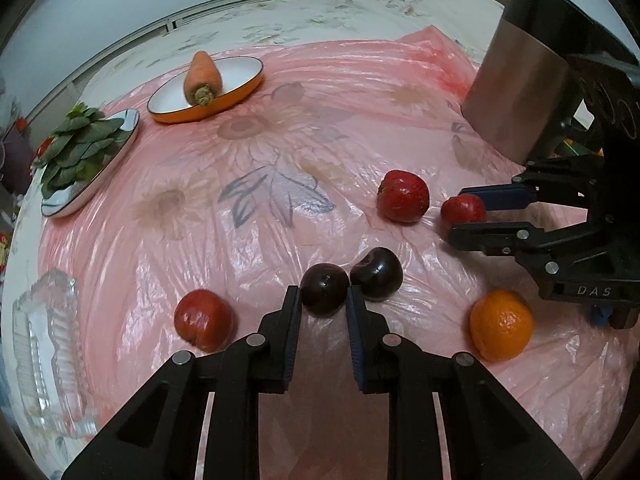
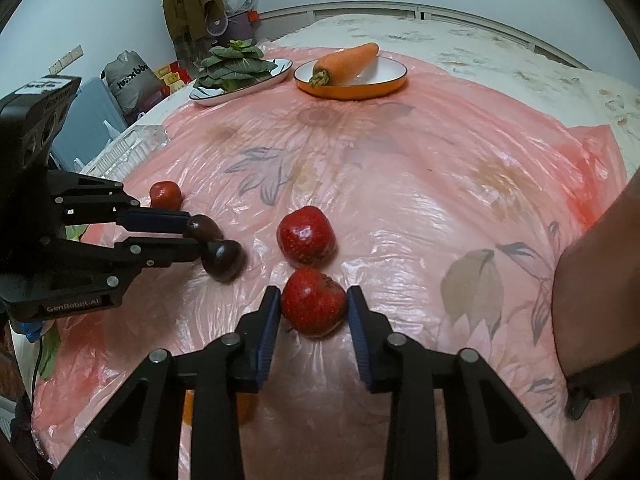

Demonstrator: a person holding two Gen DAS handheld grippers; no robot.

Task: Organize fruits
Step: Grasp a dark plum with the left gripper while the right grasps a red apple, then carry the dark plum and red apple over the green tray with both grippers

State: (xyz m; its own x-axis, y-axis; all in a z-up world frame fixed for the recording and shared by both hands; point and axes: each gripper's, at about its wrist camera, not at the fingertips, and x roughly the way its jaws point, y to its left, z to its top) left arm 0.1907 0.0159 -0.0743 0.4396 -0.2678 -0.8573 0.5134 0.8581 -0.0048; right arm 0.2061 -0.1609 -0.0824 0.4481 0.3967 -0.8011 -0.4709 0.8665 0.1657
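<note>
My left gripper (image 1: 323, 300) is shut on a dark plum (image 1: 324, 289) on the pink plastic sheet; a second dark plum (image 1: 378, 273) lies just right of it. My right gripper (image 2: 313, 306) is shut on a red strawberry-like fruit (image 2: 313, 301); it shows in the left wrist view (image 1: 463, 208) too. Another red one (image 2: 306, 235) lies just beyond it. A third red fruit (image 1: 204, 320) lies left of my left gripper. An orange (image 1: 501, 324) lies at the right. In the right wrist view my left gripper (image 2: 190, 230) holds its plum (image 2: 202, 227).
An orange-rimmed plate (image 1: 240, 90) holds a carrot (image 1: 202, 78) at the back. A plate of leafy greens (image 1: 80, 148) stands left of it. A clear glass tray (image 1: 44, 356) sits at the left edge. A steel kettle (image 1: 520, 88) stands at the right.
</note>
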